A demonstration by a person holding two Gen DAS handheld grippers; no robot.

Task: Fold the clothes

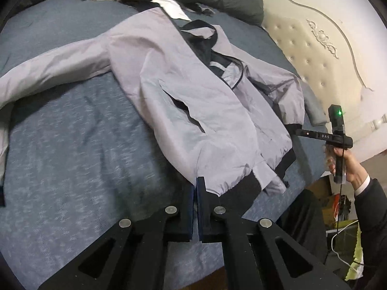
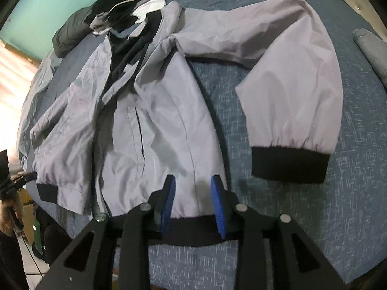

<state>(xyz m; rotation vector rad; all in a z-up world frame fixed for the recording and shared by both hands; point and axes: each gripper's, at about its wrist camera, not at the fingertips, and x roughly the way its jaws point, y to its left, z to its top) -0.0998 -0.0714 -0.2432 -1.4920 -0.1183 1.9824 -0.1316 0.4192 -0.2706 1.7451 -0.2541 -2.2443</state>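
Left claw point(image 1: 195, 186): jaws closed all the way, pads pressed together right at the bottom edge of the grey jacket point(image 1: 193, 91). Whether any hem fabric is actually pinched between them can't be told, since the pad tips cover the contact spot. Right claw point(image 2: 192, 186): jaws partly apart, blue pads straddling the jacket's lower front just above the black hem band point(image 2: 193, 229), gripping nothing; fabric lies flat between and under them. Jacket is spread front-up on the blue bed cover point(image 1: 72, 157), collar at the far end from both claws. The left view cuts off the far sleeve at the left frame edge, so its cuff is not visible there. The right view shows a whole sleeve bent back toward the claw, with its black cuff point(image 2: 290, 165) lying just right of the right claw, apart from the jacket body. Only the left view shows the cream tufted headboard point(image 1: 326, 55) and the person's hand point(image 1: 348, 166) holding the other claw's handle off to the right. In the right view the other hand is only a blurred sliver at the left edge. The dark clothes pile point(image 2: 121, 4) past the collar is too jumbled to separate into items.
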